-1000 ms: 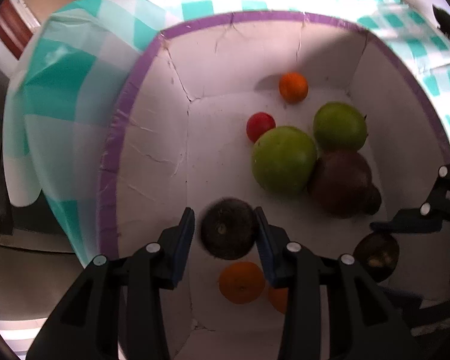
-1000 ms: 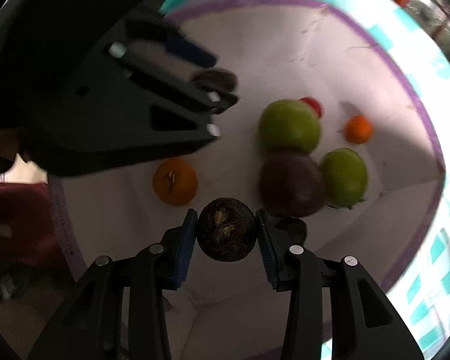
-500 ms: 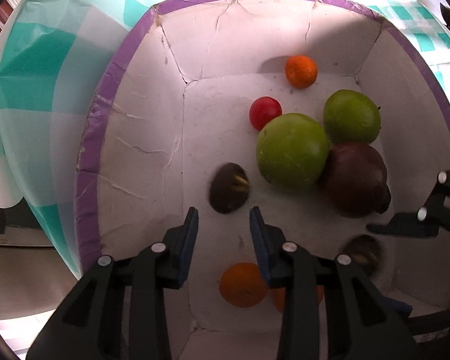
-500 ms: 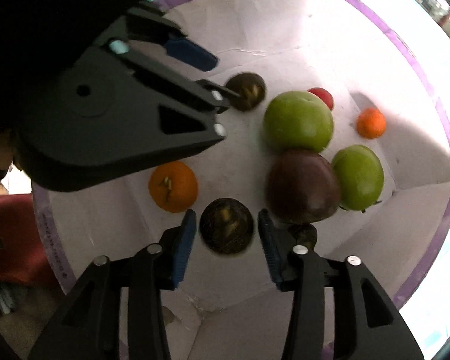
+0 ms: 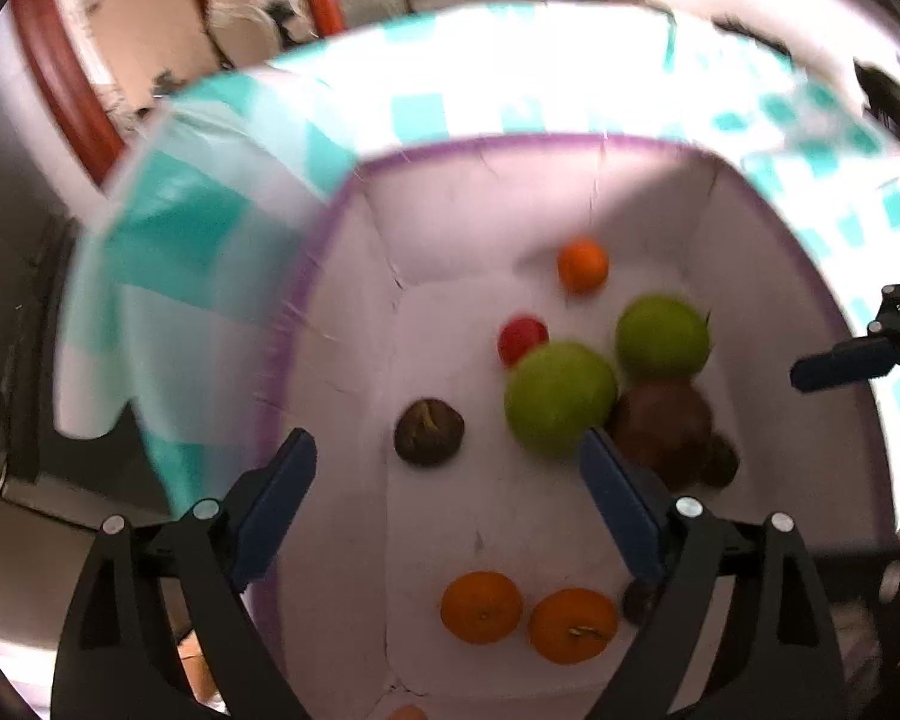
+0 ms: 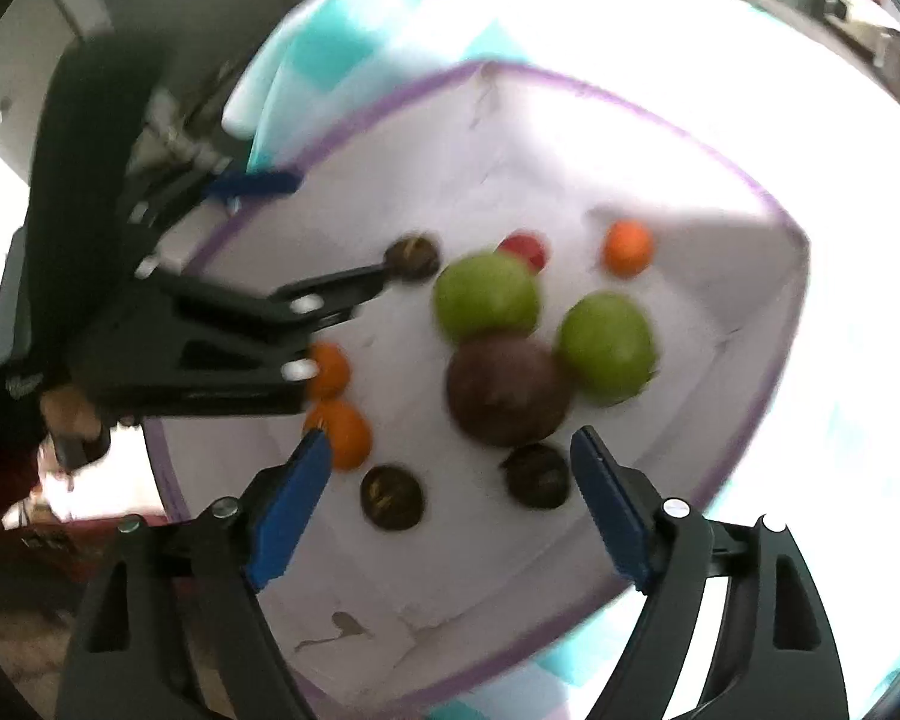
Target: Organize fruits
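Note:
A white box with a purple rim (image 5: 306,312) (image 6: 768,204) holds the fruit. A small dark fruit (image 5: 429,432) (image 6: 412,257) lies on the floor near the left wall. Another dark fruit (image 6: 391,498) lies near the front. Two green fruits (image 5: 561,399) (image 6: 486,297), a big dark purple fruit (image 6: 507,390), a small red one (image 5: 522,339) and several oranges (image 5: 480,606) lie inside too. My left gripper (image 5: 447,480) is open and empty above the box. My right gripper (image 6: 450,480) is open and empty above the box.
The box stands on a teal and white checked cloth (image 5: 168,252) (image 6: 342,48). A third small dark fruit (image 6: 537,474) lies beside the purple one. The right gripper's blue finger (image 5: 840,363) shows at the box's right side.
Both grippers let go of their dark fruits, which now lie on the box floor. Both jaws opened wide and both grippers pulled up and back from the box.

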A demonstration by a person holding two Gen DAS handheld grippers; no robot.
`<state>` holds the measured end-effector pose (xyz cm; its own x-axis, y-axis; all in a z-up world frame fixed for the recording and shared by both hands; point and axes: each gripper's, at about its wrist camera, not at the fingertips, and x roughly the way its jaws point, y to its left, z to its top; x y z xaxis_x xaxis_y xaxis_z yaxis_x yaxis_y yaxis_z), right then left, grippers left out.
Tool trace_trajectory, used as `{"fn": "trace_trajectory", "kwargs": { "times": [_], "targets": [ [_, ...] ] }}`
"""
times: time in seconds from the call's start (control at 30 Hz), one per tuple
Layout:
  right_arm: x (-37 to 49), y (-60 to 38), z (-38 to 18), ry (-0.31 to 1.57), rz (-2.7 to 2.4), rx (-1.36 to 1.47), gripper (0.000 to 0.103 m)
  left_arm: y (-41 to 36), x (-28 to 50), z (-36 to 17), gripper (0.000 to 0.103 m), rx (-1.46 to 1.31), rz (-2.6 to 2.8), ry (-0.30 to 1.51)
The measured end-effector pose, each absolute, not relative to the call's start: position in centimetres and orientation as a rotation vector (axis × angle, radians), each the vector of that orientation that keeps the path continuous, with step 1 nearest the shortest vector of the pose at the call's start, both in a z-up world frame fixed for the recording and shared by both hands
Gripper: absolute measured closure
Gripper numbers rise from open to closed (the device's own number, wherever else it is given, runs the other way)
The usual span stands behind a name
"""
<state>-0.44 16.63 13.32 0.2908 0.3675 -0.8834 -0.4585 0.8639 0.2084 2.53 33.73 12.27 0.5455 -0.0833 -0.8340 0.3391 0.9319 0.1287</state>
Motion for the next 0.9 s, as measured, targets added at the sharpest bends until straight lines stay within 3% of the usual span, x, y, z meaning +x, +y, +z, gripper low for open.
{"fn": "trace_trajectory", "kwargs": {
  "times": [0.07, 0.1, 0.27, 0.4, 0.53, 0.9],
  "targets": [
    [-0.6, 15.4, 14.7, 1.088, 0.511, -0.055, 0.017, 34.7, 1.8, 13.9, 0.009, 0.238, -0.191, 0.901],
    [-0.8, 14.8, 15.3, 1.065, 0.499, -0.042, 0.016, 35.1, 1.3, 14.8, 0.002, 0.202, -0.172, 0.870],
    [-1.4, 12.9, 17.7, 0.971, 0.480, -0.003, 0.016, 35.8, -3.3, 21.6, 0.002, 0.044, -0.114, 0.662],
    [-0.8, 13.7, 18.9, 0.951, 0.501, -0.059, 0.016, 35.4, -5.2, 25.2, 0.002, -0.013, 0.019, 0.596],
    [0.8, 14.9, 19.7, 1.006, 0.441, -0.118, 0.016, 34.8, -4.9, 24.7, 0.002, -0.013, 0.134, 0.701],
    [1.1, 15.8, 16.8, 1.125, 0.386, -0.132, 0.016, 34.4, -4.7, 15.7, 0.002, 0.021, 0.135, 1.041]
  ]
}}
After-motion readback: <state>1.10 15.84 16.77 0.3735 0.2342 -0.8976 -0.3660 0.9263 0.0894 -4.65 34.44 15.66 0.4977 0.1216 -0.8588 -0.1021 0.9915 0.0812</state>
